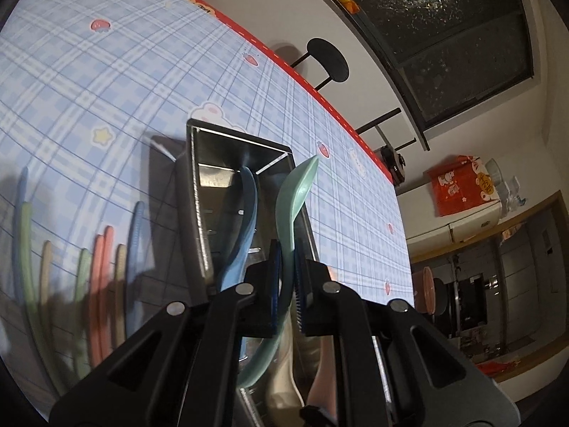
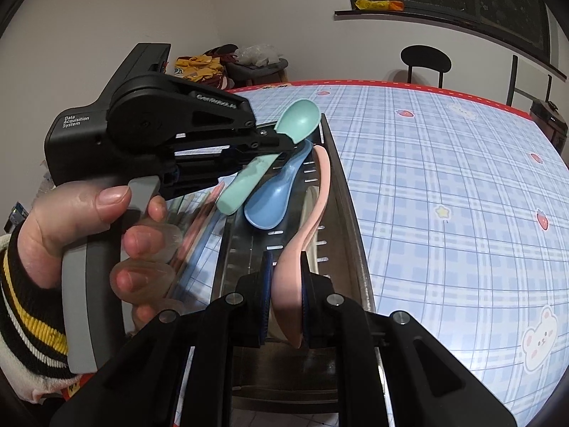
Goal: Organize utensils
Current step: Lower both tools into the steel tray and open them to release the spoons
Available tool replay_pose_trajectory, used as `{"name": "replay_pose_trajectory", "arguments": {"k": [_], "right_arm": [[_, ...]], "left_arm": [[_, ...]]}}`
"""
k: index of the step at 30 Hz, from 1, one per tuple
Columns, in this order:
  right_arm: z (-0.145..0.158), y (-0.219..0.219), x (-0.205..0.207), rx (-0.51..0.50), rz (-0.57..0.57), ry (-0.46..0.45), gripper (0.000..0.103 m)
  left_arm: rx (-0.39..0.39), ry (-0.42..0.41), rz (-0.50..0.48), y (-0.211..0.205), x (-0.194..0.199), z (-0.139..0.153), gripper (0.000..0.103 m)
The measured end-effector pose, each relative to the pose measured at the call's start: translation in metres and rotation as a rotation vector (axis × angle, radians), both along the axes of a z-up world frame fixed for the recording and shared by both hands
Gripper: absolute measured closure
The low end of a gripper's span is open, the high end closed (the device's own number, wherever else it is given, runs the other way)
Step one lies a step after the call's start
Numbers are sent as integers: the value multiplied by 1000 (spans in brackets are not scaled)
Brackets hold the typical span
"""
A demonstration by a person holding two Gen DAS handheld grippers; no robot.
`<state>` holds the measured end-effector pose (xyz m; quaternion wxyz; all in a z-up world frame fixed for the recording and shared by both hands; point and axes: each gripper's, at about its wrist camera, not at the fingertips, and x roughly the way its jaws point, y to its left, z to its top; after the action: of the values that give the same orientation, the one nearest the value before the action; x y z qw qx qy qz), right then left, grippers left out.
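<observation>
Right wrist view shows the long stainless-steel slotted tray point(image 2: 350, 213) lying on the blue plaid table point(image 2: 462, 195), and it serves as the landmark for everything else. Inside the tray lies 1 blue plastic spoon point(image 2: 272, 206), with a cream spoon point(image 2: 313, 249) partly hidden beneath the others. The right tool point(image 2: 284, 295) is clamped almost fully closed on the bowl end of a pink plastic spoon point(image 2: 316, 213), whose handle reaches along the tray interior. The left tool point(image 1: 287, 284) is pinched nearly closed on the neck of a mint-green plastic spoon point(image 1: 297, 192), which hangs over the tray's far half, not yet set down. A person's hand point(image 2: 89, 235) squeezes that tool's grip at the tray's left side.

Left of the tray, a blurred row of coloured sticks or handles point(image 1: 103, 267) in green, cream, pink and blue lies on the table; whether these are chopsticks or cutlery handles I cannot tell.

My judgement: roughly midway. 2 spoons sit in the tray, 2 more await release, and the row to the left remains unsorted.
</observation>
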<state>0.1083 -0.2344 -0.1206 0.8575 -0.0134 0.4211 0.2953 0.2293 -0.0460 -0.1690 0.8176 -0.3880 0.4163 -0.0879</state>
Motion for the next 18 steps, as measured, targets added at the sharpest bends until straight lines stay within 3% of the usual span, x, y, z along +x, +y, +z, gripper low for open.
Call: {"name": "replay_pose_trajectory", "arguments": {"k": [7, 9, 18], "right_arm": [[-2, 1, 2, -7, -2, 6, 89], [-3, 1, 3, -11, -1, 7, 89], [-2, 7, 8, -32, -3, 5, 88]], "left_arm": [[-43, 23, 29, -4, 0, -10, 91], [-34, 15, 22, -6, 1, -8, 82], [86, -85, -8, 0, -7, 30, 69]]}}
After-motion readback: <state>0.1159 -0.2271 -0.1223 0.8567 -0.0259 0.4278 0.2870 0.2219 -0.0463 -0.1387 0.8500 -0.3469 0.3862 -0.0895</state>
